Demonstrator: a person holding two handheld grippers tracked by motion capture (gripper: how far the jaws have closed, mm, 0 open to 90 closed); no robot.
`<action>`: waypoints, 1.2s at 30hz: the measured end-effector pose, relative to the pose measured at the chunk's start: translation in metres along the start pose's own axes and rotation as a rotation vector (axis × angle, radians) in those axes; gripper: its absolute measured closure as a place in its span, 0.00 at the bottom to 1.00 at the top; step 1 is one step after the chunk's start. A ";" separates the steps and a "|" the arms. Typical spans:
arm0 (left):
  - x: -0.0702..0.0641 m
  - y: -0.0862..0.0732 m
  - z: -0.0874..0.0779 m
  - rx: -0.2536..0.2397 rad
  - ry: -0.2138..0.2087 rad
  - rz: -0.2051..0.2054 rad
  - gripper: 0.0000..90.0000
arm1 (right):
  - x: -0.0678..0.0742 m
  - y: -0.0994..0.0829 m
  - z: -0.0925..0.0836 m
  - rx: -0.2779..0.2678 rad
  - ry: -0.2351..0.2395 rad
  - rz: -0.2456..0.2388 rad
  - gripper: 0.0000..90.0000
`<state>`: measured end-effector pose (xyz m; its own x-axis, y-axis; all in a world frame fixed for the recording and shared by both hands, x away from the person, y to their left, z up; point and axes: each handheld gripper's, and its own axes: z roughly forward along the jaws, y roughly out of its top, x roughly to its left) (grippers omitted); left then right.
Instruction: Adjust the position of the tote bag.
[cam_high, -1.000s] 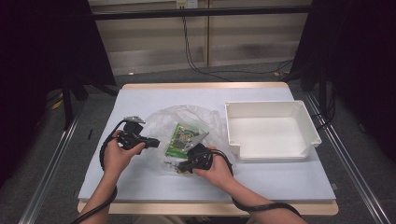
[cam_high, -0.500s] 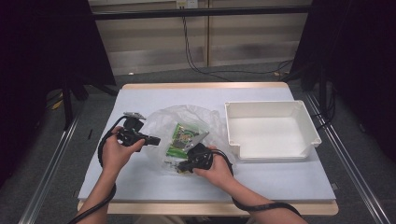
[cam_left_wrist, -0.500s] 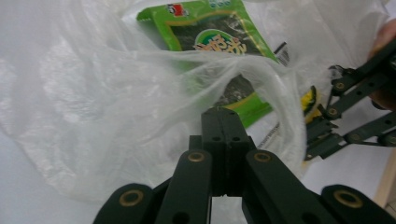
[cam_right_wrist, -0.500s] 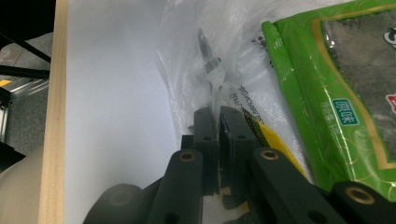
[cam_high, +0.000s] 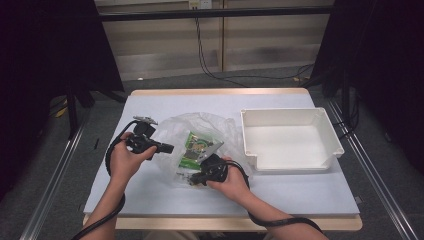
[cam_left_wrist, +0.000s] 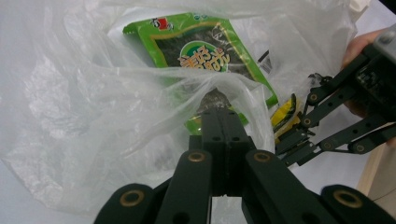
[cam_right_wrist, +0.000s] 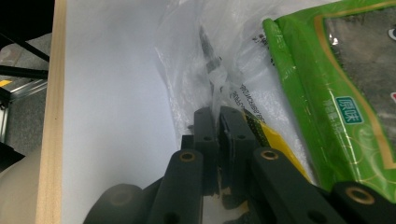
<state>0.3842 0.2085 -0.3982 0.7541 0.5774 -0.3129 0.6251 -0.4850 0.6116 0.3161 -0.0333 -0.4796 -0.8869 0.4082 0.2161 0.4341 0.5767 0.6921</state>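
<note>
A clear plastic bag lies crumpled on the table's middle, with a green snack packet inside it. In the left gripper view the packet shows through the bag's mouth, beside a yellow-and-black item. My left gripper is shut on the bag's left edge, with film bunched over its tips. My right gripper is shut on the bag's near edge, a fold of film rising from between its jaws. The green packet lies just right of it.
A white tray with nothing in it stands to the right of the bag. The pale table top ends in a wooden front edge. Cables trail from both grippers over the near side. Dark curtains and metal rails flank the table.
My left hand has risen a little, lifting the bag's left edge with it. The right hand and the packet have stayed put.
</note>
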 end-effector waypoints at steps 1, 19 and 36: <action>0.000 0.002 0.000 -0.009 0.006 -0.011 1.00 | 0.000 0.000 0.000 -0.001 0.000 -0.004 0.95; 0.000 0.026 0.013 -0.028 0.018 -0.003 1.00 | 0.000 -0.002 0.001 -0.001 0.005 0.000 0.95; -0.024 0.022 0.058 -0.006 0.004 0.065 1.00 | 0.000 -0.002 0.002 0.003 -0.001 -0.008 0.95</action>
<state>0.3911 0.1458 -0.4197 0.7923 0.5474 -0.2696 0.5736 -0.5174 0.6351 0.3155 -0.0334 -0.4821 -0.8903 0.4044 0.2093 0.4271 0.5824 0.6917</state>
